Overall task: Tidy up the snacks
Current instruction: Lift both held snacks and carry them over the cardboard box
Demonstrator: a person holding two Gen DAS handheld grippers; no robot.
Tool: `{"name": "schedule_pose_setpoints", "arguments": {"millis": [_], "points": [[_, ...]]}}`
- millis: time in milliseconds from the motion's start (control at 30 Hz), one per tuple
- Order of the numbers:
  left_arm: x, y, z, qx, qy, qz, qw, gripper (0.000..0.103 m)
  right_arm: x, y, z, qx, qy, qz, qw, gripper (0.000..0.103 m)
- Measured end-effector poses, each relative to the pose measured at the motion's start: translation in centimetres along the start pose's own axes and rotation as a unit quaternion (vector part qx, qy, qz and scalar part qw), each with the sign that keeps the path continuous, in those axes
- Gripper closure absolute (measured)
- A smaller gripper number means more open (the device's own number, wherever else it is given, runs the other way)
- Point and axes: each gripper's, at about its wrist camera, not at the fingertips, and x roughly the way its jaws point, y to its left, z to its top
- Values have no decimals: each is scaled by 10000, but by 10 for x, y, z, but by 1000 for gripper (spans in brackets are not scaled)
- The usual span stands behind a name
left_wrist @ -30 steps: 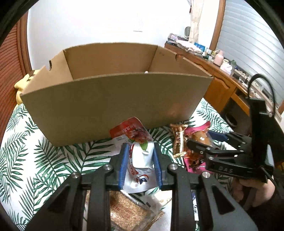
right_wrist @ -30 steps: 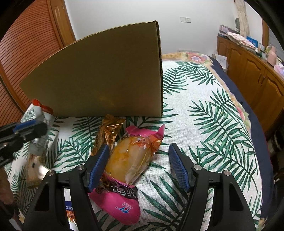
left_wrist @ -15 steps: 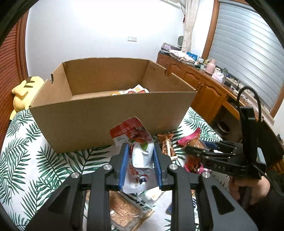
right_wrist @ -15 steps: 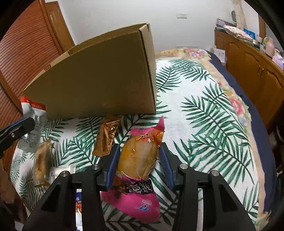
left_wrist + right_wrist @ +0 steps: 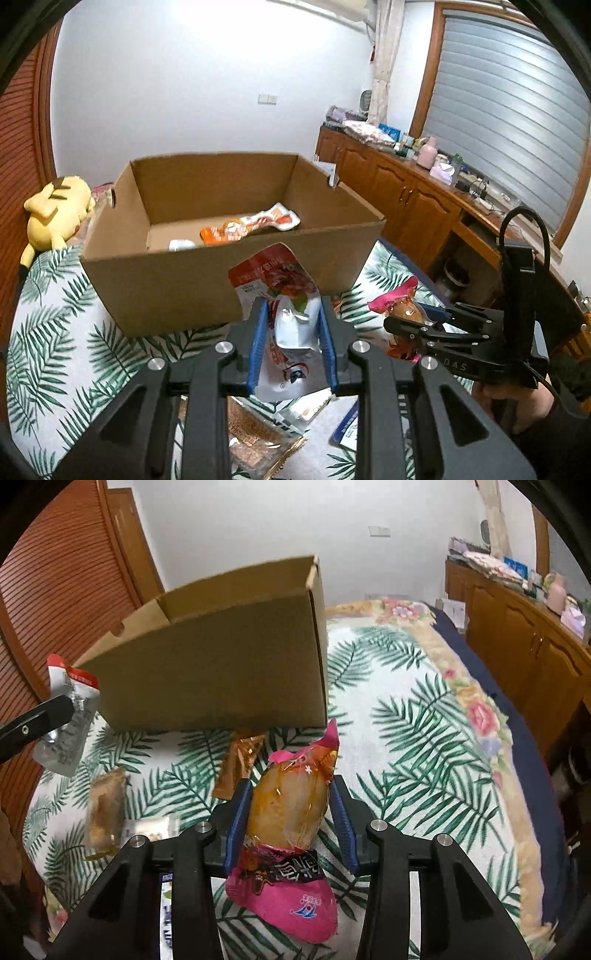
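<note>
Two tongs are lifting snacks above the bed, near the cardboard box [image 5: 229, 284]: left tongs [image 5: 293, 341] are clamping a silver-red pouch [image 5: 291, 325]; right tongs [image 5: 291, 821] are closing w/ pads pressing an orange-pink packet [image 5: 288, 812].

We look from each wrist forward and down along its fingers, close over the palm-print bedspread [image 5: 424, 716]. The left view faces the cardboard box's [image 5: 192, 284] open top; the right sees its side [image 5: 221, 672]. Both share box, bedspread and, probably, the same wooden cabinets [image 5: 413, 206].
</note>
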Motion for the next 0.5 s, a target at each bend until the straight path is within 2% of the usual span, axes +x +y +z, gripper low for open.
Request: {"name": "schedule_pose_setpoints", "arguments": {"millis": [267, 500], "points": [[-36, -11, 34, 309, -464, -34, 9984, 78, -39, 8, 21, -123, -463, 27, 9988, 61], [-43, -16, 57, 684, -581, 69, 9959, 78, -64, 21, 46, -355, -755, 48, 9965, 61]]}}
